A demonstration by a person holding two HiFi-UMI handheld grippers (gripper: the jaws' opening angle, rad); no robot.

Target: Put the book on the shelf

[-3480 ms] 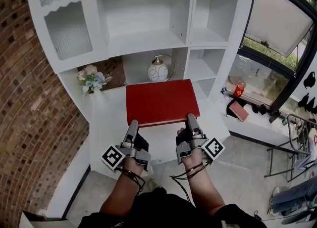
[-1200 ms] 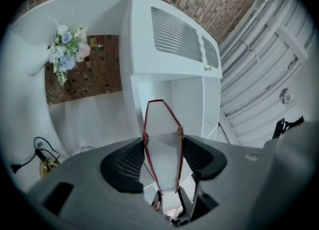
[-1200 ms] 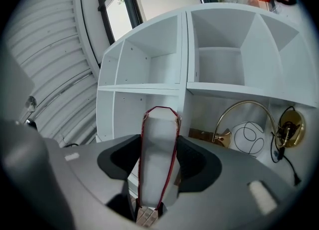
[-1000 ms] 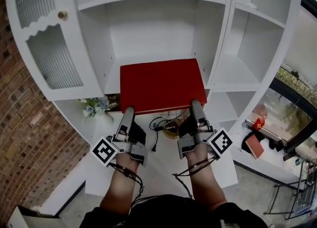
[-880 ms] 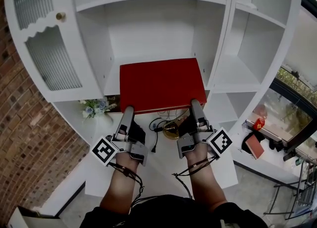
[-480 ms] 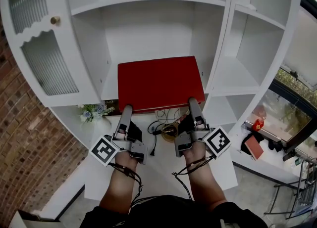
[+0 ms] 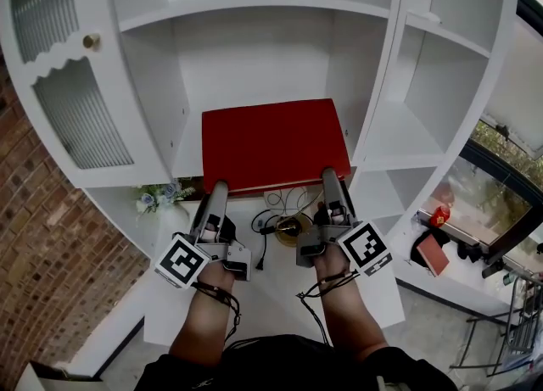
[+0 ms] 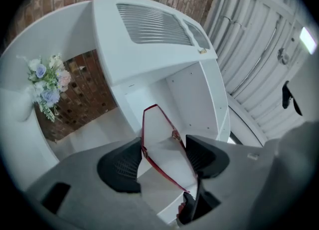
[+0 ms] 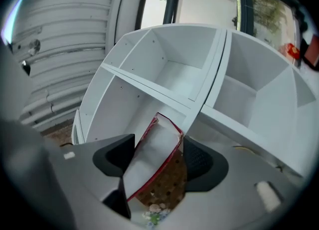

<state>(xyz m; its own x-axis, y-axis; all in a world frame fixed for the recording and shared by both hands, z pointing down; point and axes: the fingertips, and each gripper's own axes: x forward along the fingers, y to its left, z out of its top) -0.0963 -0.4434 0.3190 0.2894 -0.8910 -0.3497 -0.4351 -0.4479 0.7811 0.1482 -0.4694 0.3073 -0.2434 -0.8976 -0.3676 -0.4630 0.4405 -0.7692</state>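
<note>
The red book (image 7: 276, 142) lies flat on the middle shelf (image 7: 188, 139) of the white cabinet, its near edge sticking out over the shelf's front. My left gripper (image 7: 218, 190) is at the book's near left corner and my right gripper (image 7: 329, 179) at its near right corner. The jaws of both are opening. In the left gripper view the book (image 8: 164, 156) shows edge-on between the left gripper's (image 8: 162, 149) black pads. In the right gripper view the book (image 9: 152, 159) likewise sits between the right gripper's (image 9: 158, 154) pads, which stand slack beside its covers.
A glass-fronted door with a brass knob (image 7: 92, 41) closes the cabinet's left side. Open side compartments (image 7: 399, 139) lie to the right. Below the shelf are a bunch of flowers (image 7: 157, 197), a round lamp (image 7: 288, 226) with cables, and the white counter (image 7: 271, 287). A brick wall (image 7: 42, 254) stands at left.
The book has gone up from over the counter onto the middle shelf. In the last second it has stayed put there while both grippers' jaws widened at its near edge.
</note>
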